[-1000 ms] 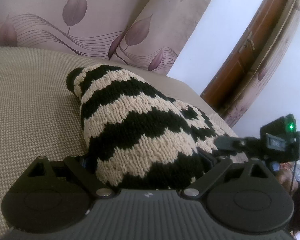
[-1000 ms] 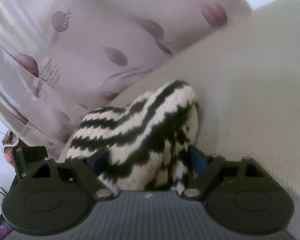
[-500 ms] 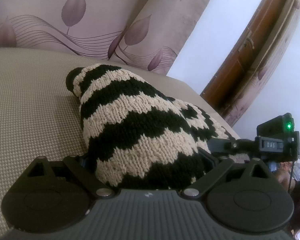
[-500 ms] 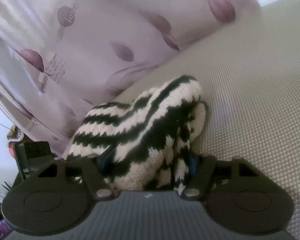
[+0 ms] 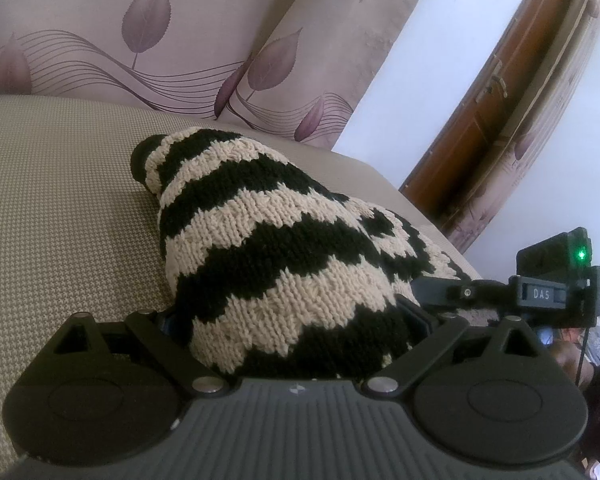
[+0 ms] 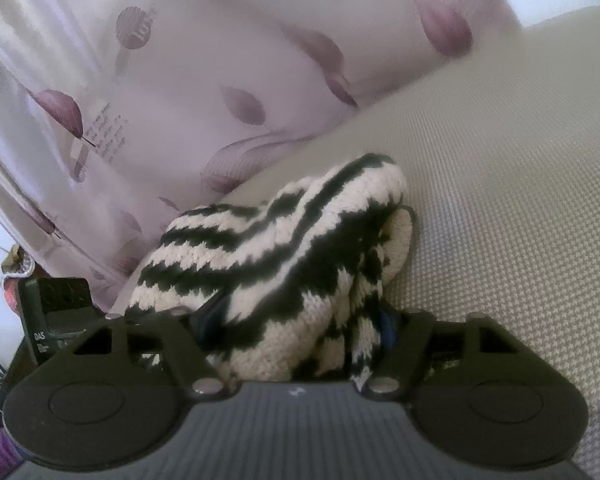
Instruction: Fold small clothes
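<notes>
- Since a second ago the right gripper (image 6: 296,332) has narrowed its jaws on the knit and swung so that more of the curtain fills its view; seen from the left wrist camera, its black body (image 5: 512,294) has slid in further from the right edge, while the left gripper (image 5: 292,320) has barely shifted
- Between the left gripper's fingers sits the near edge of the striped knit garment (image 5: 268,264); the fingers stand fairly wide with the thick fabric filling the gap and pressing against both, so they are clamped on it
- Between the right gripper's fingers the same garment (image 6: 284,264) is bunched into a fold; the blue pads (image 6: 388,326) press into the wool from both sides, gripping it
- Ahead of both sets of fingers the garment rises in a mound of black and cream zigzag bands; its far end rests on the beige woven cushion (image 5: 60,208)
- Right of the left fingers, the right gripper shows a green light and the letters DAS
- Beyond the garment hangs a pale curtain with purple leaves (image 5: 148,28); further right of it a white wall and a brown wooden frame (image 5: 492,116)
- Left of the right fingers, the left gripper's dark body (image 6: 56,312) stands beside the knit
</notes>
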Motion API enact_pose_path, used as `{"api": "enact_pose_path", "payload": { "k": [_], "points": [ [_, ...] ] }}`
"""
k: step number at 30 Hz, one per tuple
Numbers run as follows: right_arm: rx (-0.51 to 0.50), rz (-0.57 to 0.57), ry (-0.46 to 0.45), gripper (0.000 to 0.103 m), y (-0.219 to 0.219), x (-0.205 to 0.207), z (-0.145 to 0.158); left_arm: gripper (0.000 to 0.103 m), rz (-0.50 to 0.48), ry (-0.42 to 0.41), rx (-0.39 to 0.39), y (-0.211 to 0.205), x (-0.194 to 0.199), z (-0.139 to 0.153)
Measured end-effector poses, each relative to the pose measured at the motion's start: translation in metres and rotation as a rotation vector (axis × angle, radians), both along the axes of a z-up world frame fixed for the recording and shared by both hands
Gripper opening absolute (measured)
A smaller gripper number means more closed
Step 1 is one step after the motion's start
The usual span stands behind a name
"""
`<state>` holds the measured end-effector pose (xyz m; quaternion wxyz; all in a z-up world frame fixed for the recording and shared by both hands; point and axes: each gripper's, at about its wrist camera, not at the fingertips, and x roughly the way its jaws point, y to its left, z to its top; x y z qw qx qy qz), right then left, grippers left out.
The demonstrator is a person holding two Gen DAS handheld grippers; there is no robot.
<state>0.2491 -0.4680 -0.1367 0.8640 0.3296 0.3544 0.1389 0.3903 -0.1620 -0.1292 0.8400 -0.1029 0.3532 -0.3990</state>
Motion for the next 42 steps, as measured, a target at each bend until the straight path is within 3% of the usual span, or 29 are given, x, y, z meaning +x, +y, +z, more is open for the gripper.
{"api": "enact_pose_path", "payload": {
  "k": [2,4,7,13,16,20,25,29,42],
  "points": [
    [-0.022,0.006,-0.001,0.069,0.003,0.0,0.002,0.096,0.001,-0.002,0.005,-0.001,0.0,0.0],
    [-0.028,0.011,-0.005,0.057,0.005,0.0,0.003,0.093,0.008,-0.011,0.022,-0.004,-0.002,0.002],
    [-0.026,-0.002,-0.014,0.049,0.008,-0.003,0.007,0.087,0.027,-0.027,0.038,-0.006,-0.004,0.004],
    [-0.001,-0.001,-0.018,0.048,0.004,-0.003,0.004,0.083,0.024,-0.03,0.022,-0.002,-0.006,0.005],
    [0.057,0.005,0.018,0.057,-0.003,0.0,-0.001,0.084,0.015,-0.014,0.012,0.0,-0.005,0.003],
    [0.091,0.007,0.026,0.057,-0.006,0.0,-0.005,0.085,0.006,0.0,0.004,0.002,-0.002,0.003],
    [-0.006,-0.001,-0.015,0.045,0.011,-0.005,0.009,0.076,0.04,-0.029,0.019,0.001,-0.009,0.007],
    [-0.026,-0.019,-0.045,0.043,0.017,-0.013,0.021,0.066,0.089,-0.048,0.019,0.002,-0.025,0.016],
    [0.029,-0.044,-0.097,0.041,0.061,-0.057,0.063,0.063,0.135,-0.089,0.039,0.036,-0.083,0.058]
  ]
}}
